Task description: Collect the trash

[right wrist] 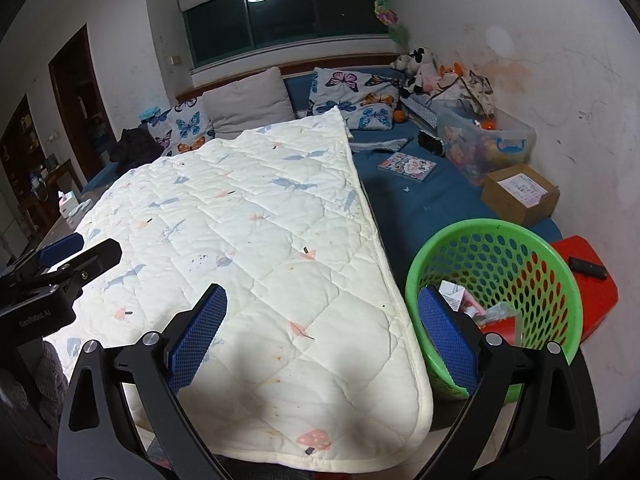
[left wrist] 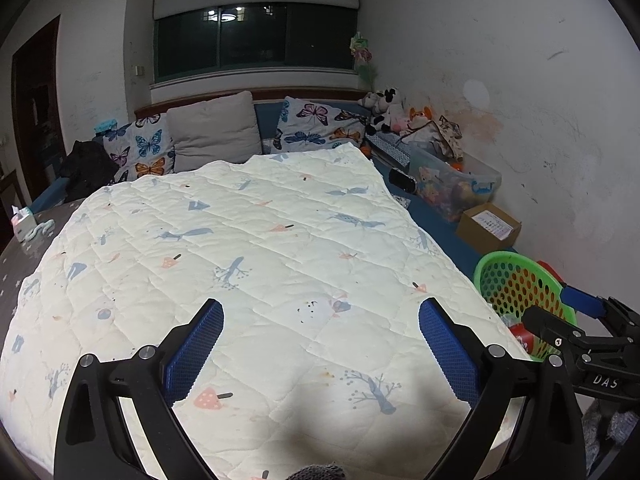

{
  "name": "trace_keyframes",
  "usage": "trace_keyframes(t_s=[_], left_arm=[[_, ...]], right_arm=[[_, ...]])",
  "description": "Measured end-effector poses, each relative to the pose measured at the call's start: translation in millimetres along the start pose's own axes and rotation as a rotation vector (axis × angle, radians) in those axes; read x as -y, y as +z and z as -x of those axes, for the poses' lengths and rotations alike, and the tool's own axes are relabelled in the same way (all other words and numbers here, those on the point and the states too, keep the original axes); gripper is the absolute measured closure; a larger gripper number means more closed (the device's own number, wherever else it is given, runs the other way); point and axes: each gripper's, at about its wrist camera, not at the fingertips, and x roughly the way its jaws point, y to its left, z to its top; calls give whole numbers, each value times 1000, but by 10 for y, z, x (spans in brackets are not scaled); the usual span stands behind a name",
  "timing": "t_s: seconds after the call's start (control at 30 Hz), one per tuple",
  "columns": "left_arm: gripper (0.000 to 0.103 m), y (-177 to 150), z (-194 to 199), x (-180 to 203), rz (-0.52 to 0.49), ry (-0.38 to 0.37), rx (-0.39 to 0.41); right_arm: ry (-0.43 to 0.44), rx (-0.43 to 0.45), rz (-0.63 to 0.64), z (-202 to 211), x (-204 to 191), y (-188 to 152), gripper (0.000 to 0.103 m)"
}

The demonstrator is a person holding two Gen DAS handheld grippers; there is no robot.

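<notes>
A green perforated basket (right wrist: 496, 292) stands at the bed's right side and holds paper and wrapper scraps (right wrist: 472, 304). The same basket (left wrist: 520, 284) shows at the right of the left wrist view. My right gripper (right wrist: 322, 308) is open with nothing between its blue pads, its right finger (right wrist: 444, 340) just in front of the basket's near rim. My left gripper (left wrist: 320, 320) is open and empty too, hovering over the near end of a white quilted pad (left wrist: 248, 248) spread on the bed. The other gripper's body appears at each view's edge.
Butterfly pillows (left wrist: 148, 148) and a grey pillow (left wrist: 216, 132) line the headboard. Along the right wall sit stuffed toys (right wrist: 424, 64), a clear toy bin (right wrist: 480, 144), a cardboard box (right wrist: 520, 196), a sticker book (right wrist: 406, 166) and a red stool (right wrist: 592, 280) with a black remote. A tissue box (left wrist: 24, 220) is far left.
</notes>
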Motion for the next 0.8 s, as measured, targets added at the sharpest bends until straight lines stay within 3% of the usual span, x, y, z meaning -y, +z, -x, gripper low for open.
trace_keyframes(t_s=[0.8], left_arm=[[8,-29,12,-33,-1,8,0]], right_arm=[[10,-2,8,-5,-53,16,7]])
